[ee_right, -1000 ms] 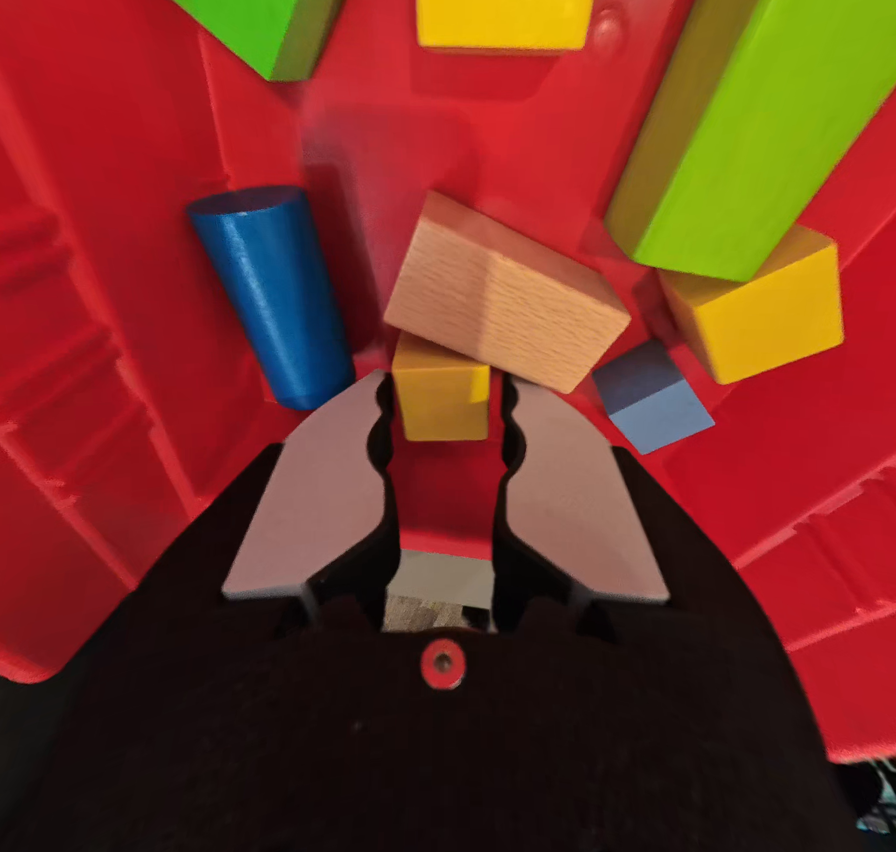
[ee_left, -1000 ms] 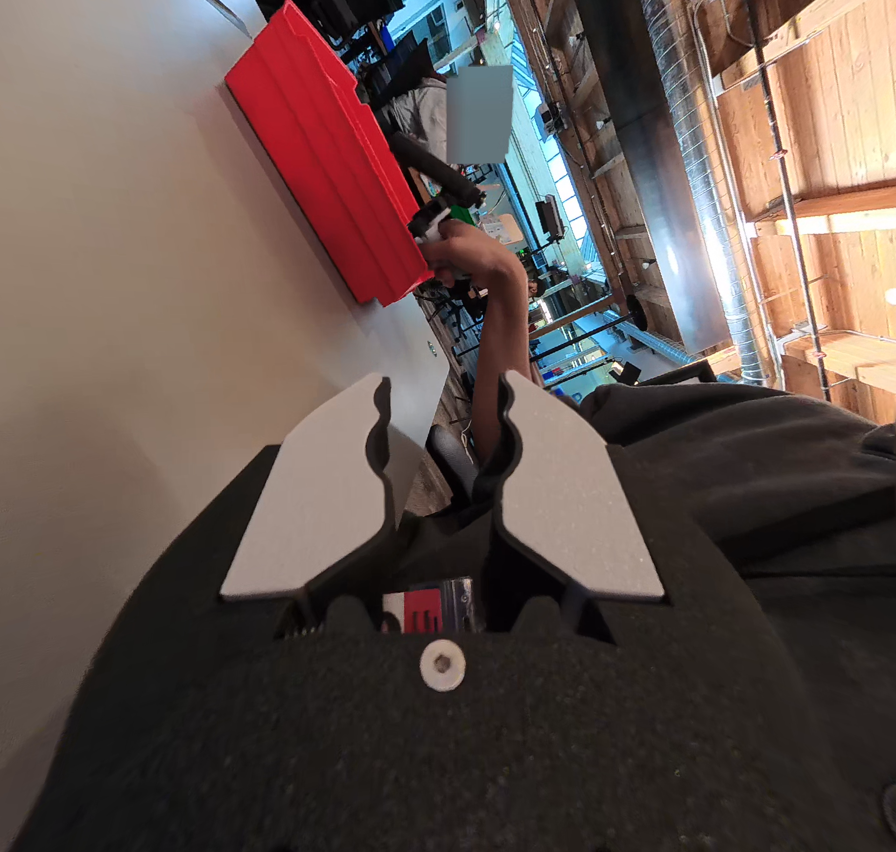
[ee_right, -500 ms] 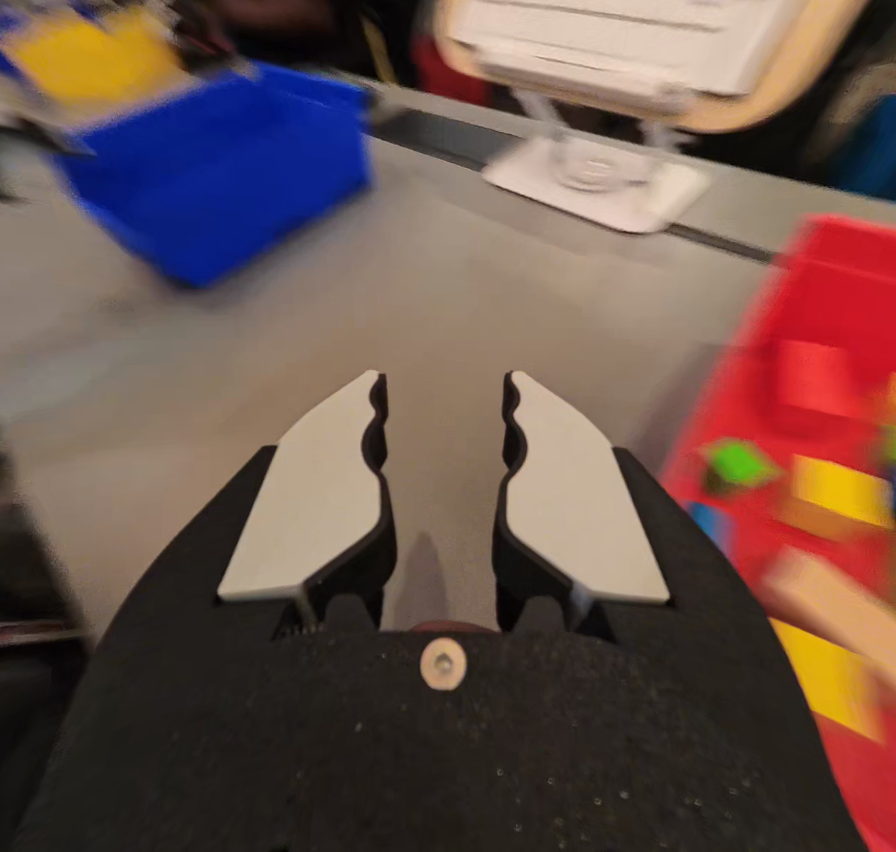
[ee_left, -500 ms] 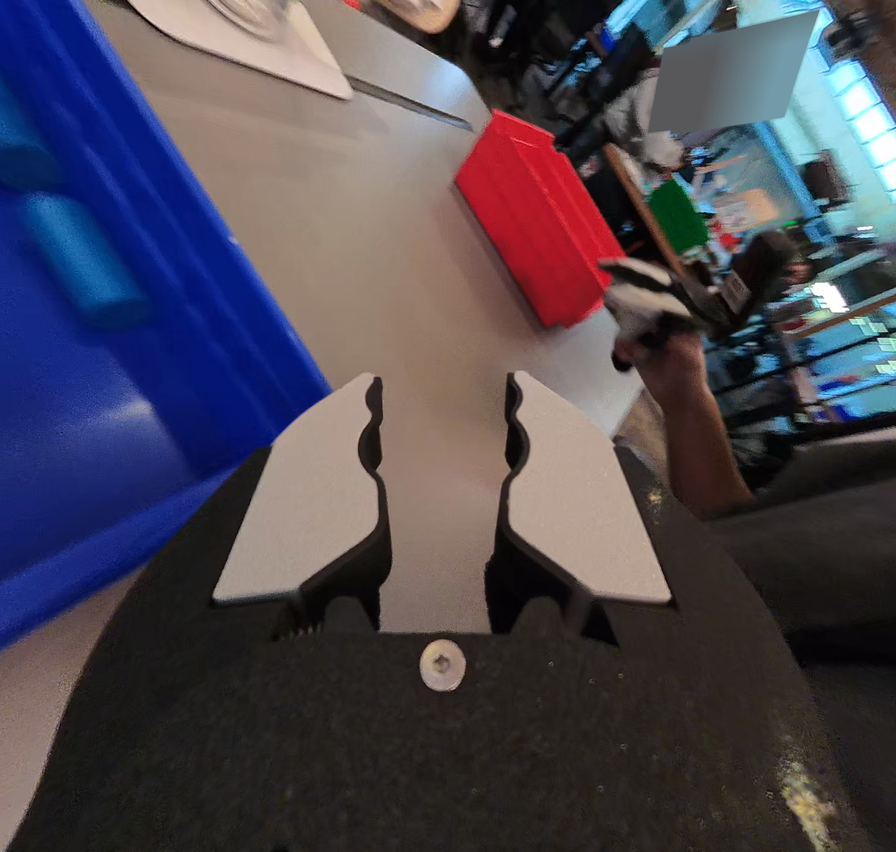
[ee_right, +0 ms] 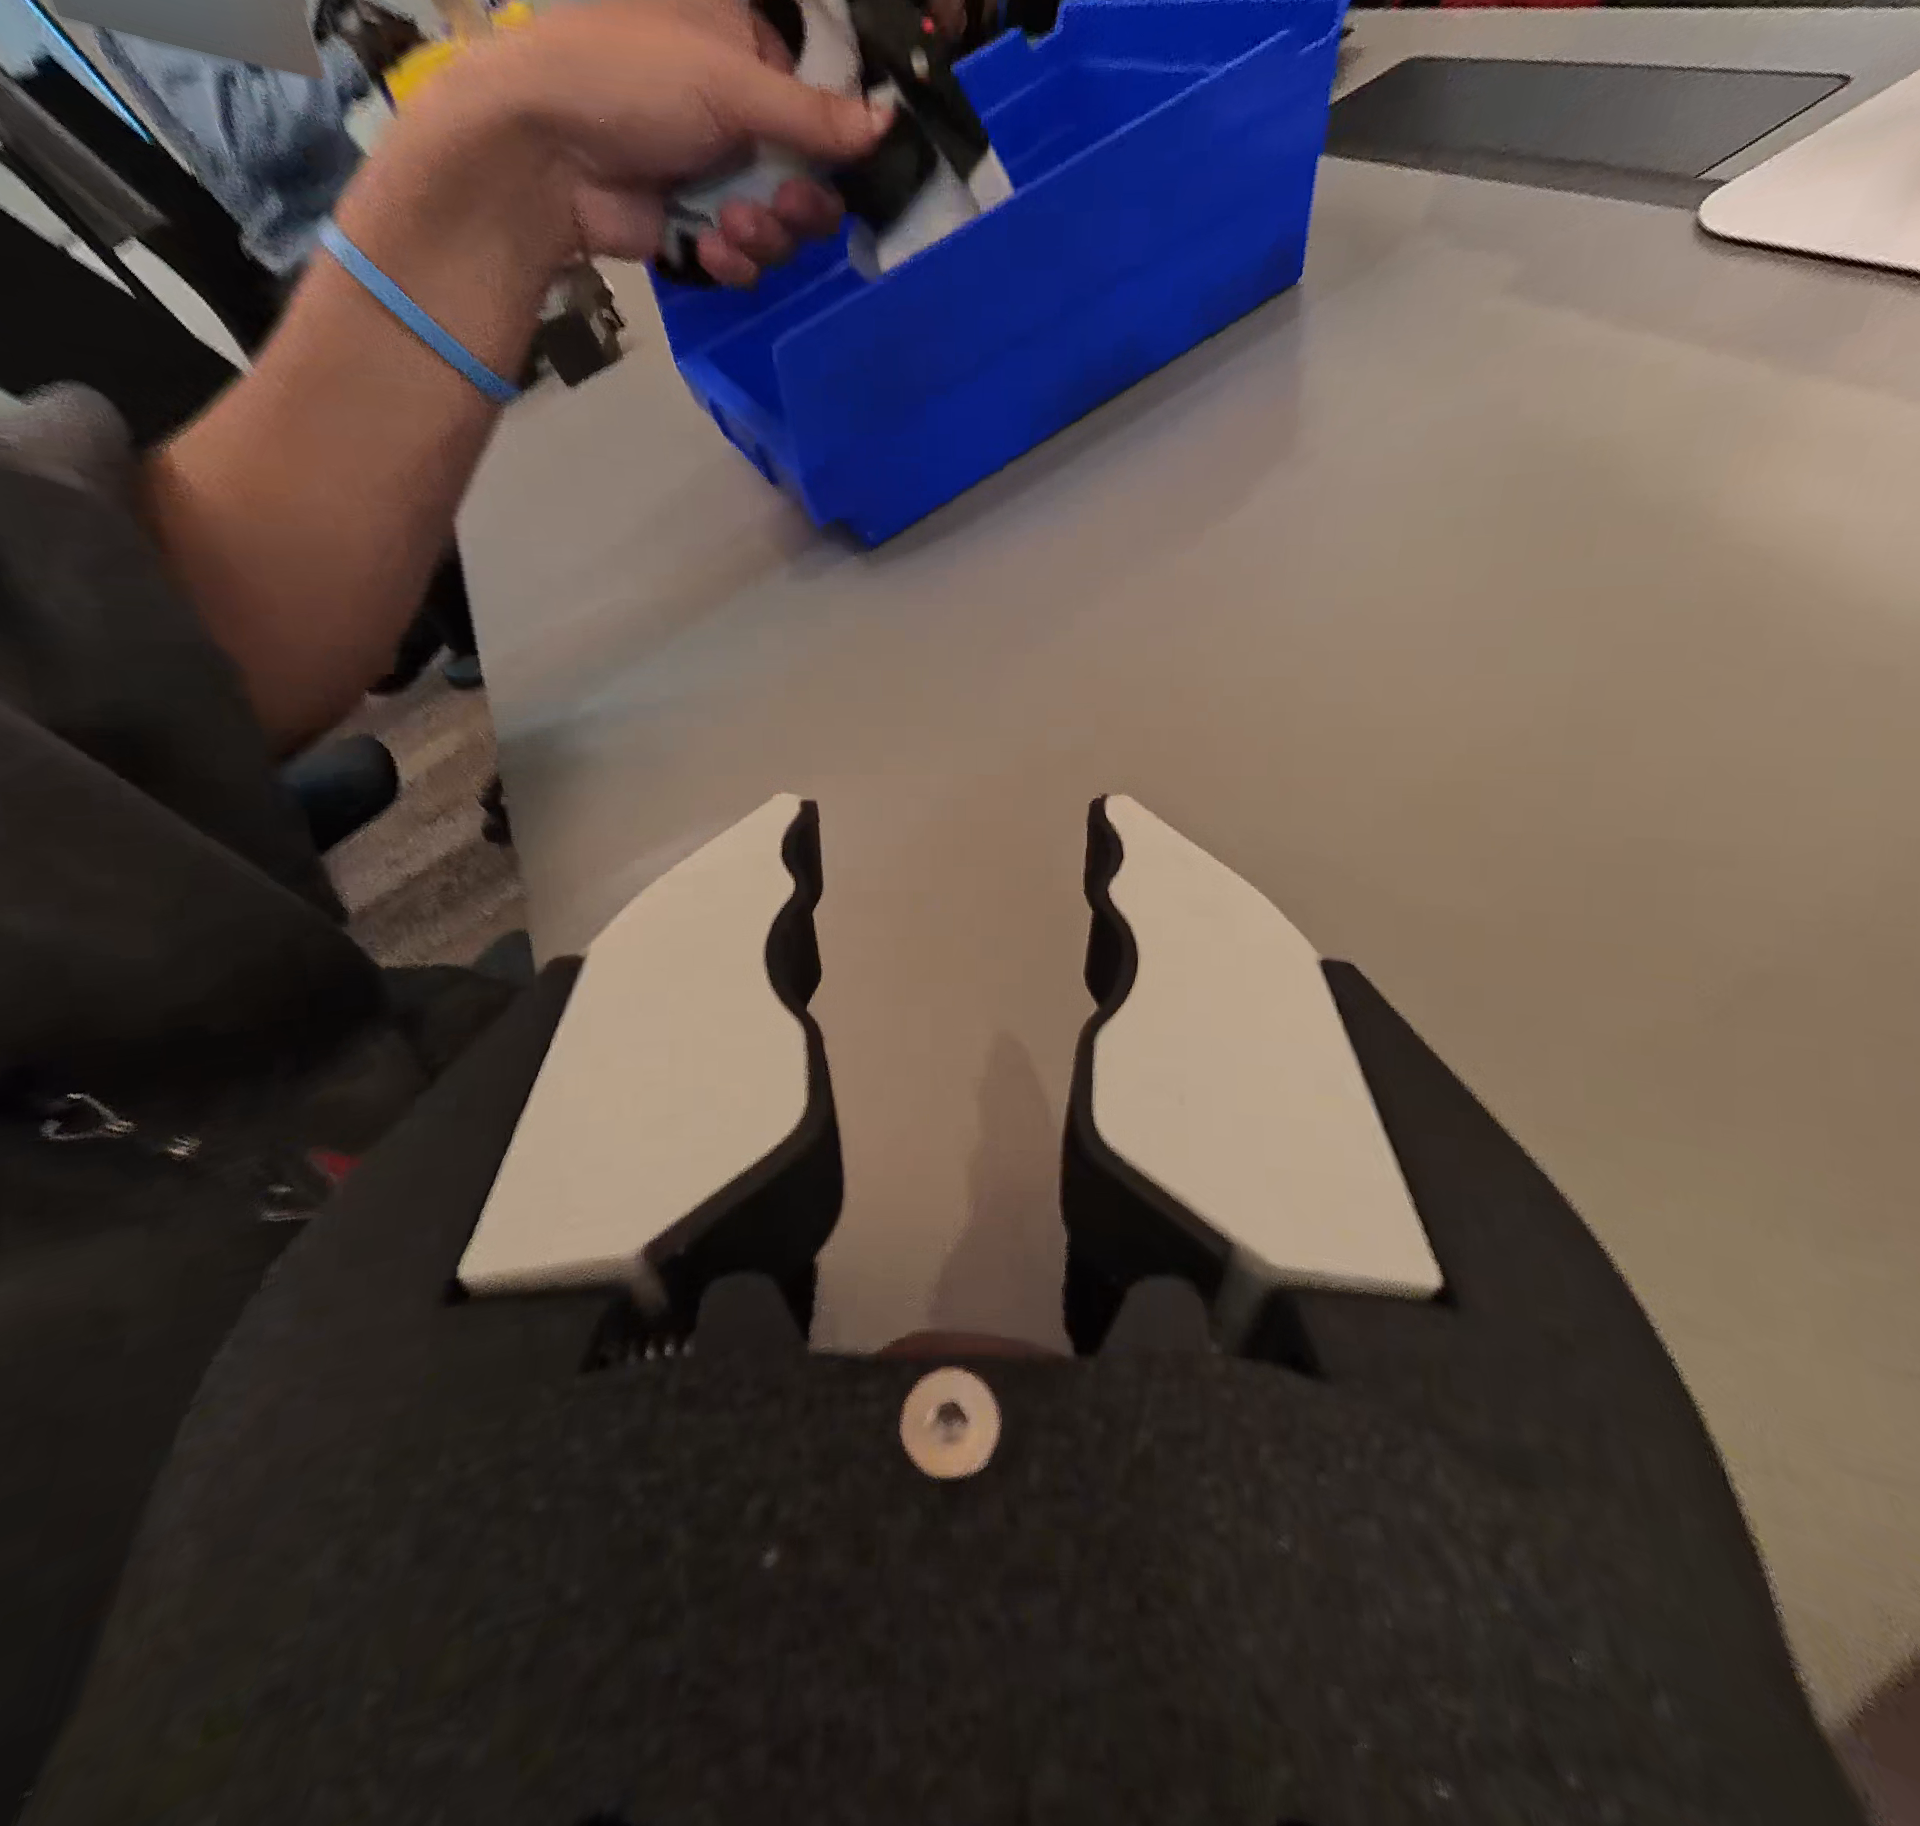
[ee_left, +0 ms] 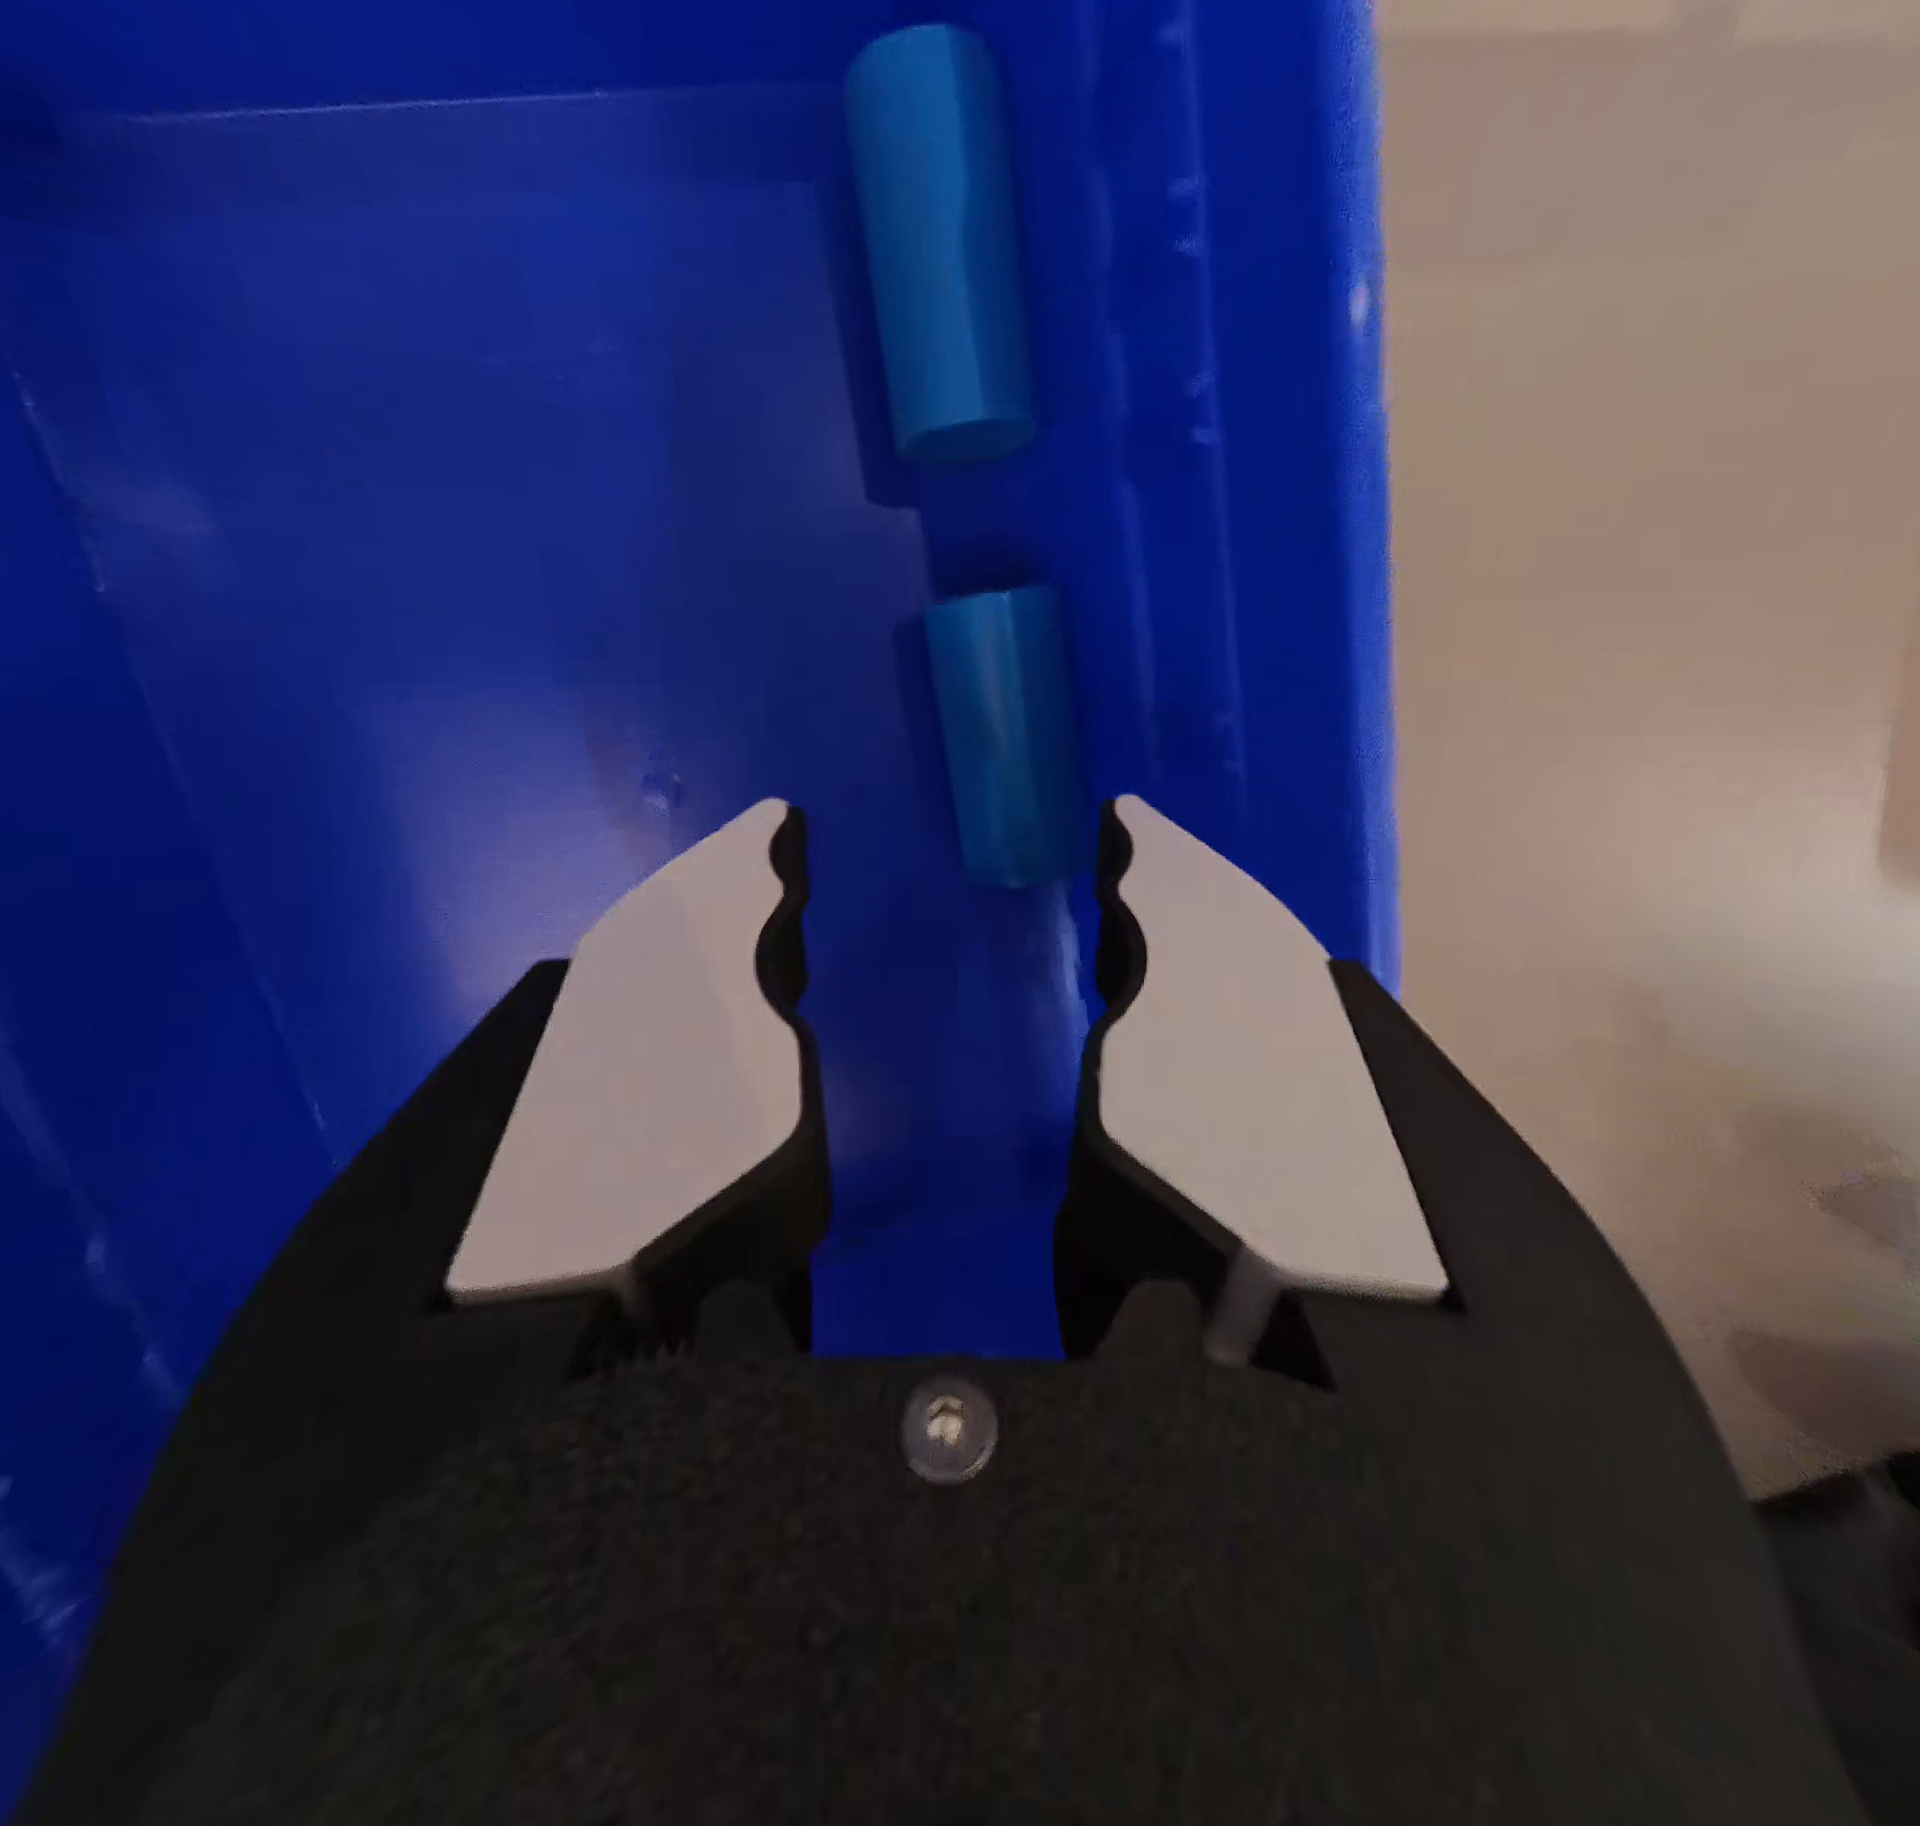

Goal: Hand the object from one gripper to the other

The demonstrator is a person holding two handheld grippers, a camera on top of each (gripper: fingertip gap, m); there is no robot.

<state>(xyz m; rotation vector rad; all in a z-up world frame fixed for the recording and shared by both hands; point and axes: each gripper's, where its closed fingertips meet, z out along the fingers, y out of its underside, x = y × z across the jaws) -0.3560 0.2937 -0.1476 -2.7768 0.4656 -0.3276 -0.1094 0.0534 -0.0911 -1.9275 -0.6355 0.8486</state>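
The grey worktop (ee_right: 1403, 633) is carrying the blue bin (ee_right: 1039, 322), which is sitting near the worktop's left edge. In the right wrist view, the person's left hand (ee_right: 623, 124) is reaching over the bin's near end, forearm extended and wrist angled downward, gripping the handle of the left gripper (ee_left: 951, 883), which is pointing down into the bin. In the left wrist view, its fingers (ee_left: 665, 1070) are standing apart and holding nothing. Two blue cylinders are lying end to end along the bin's right wall: the far cylinder (ee_left: 940, 259) and the near cylinder (ee_left: 1003, 737), the latter lying just beyond the fingertips. The right gripper (ee_right: 951, 883) is hovering low over bare worktop, well apart from the bin, fingers spread and empty.
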